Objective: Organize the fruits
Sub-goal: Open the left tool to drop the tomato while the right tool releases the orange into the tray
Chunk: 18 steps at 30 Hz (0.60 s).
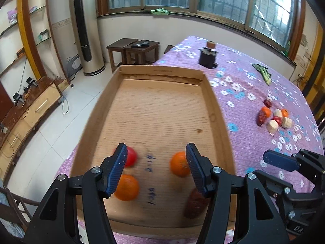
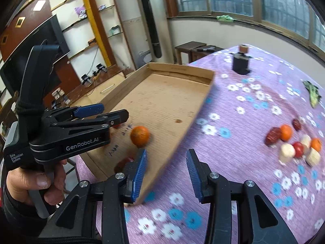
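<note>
Cardboard tray (image 1: pixel 162 109) lies at the frame's centre on the flowered table (image 1: pixel 243 142), with two oranges (image 1: pixel 127 187), a red fruit (image 1: pixel 131 156) and a dark date (image 1: pixel 195 203) at its near end. The rest of the fruit, the pile (image 1: pixel 274 118), waits at right of frame, well apart from the tray. Left hand-held gripper (image 1: pixel 155 168) hangs over the tray, jaws released and empty. Right hand-held gripper (image 2: pixel 166 172) is also unclenched with nothing between its pads, above the tray's edge and cloth. I'd judge the next fetch falls to the right one: swing to the pile, pick an outer piece, close gently on its middle so the round fruit doesn't roll
</note>
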Each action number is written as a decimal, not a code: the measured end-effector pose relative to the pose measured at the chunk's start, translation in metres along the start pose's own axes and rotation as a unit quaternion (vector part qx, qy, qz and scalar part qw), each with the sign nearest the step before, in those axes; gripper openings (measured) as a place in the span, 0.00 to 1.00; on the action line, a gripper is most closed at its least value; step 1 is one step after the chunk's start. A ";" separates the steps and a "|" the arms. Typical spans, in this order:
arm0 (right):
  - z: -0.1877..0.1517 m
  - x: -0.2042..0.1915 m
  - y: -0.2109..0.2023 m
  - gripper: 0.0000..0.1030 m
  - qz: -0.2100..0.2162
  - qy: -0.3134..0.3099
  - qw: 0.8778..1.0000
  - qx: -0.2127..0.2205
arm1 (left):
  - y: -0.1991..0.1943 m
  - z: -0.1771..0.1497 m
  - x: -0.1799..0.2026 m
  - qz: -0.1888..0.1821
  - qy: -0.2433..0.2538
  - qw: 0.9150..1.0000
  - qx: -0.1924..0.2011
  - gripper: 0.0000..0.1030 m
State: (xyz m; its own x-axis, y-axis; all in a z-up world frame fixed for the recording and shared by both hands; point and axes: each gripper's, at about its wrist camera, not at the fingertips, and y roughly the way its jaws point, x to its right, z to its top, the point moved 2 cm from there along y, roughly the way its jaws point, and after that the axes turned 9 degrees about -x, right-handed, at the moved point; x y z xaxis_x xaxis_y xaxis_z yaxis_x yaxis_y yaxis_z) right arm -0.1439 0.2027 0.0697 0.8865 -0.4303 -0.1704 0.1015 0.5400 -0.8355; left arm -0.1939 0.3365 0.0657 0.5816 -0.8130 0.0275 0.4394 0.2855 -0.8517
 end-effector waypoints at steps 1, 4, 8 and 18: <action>-0.003 0.004 -0.003 0.41 -0.002 0.005 1.000 0.002 | -0.001 -0.001 0.005 -0.002 0.004 1.000 0.000 0.57; -0.013 0.018 -0.014 0.41 -0.010 0.017 1.000 0.006 | -0.005 -0.002 0.019 -0.006 0.015 1.000 0.001 0.57; -0.025 0.038 -0.025 0.41 -0.021 0.039 0.999 0.009 | -0.011 -0.002 0.036 -0.011 0.031 0.999 0.005 0.61; -0.061 0.092 -0.053 0.42 -0.052 0.095 0.994 0.017 | -0.021 -0.005 0.082 -0.029 0.071 0.997 0.006 0.61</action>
State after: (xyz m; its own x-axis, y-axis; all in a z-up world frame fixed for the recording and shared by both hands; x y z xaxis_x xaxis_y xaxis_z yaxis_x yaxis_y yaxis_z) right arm -0.0950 0.0902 0.0666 0.7694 -0.6119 -0.1833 0.2060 0.5093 -0.8356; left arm -0.1583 0.2612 0.0831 0.4530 -0.8915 0.0016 0.4775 0.2411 -0.8449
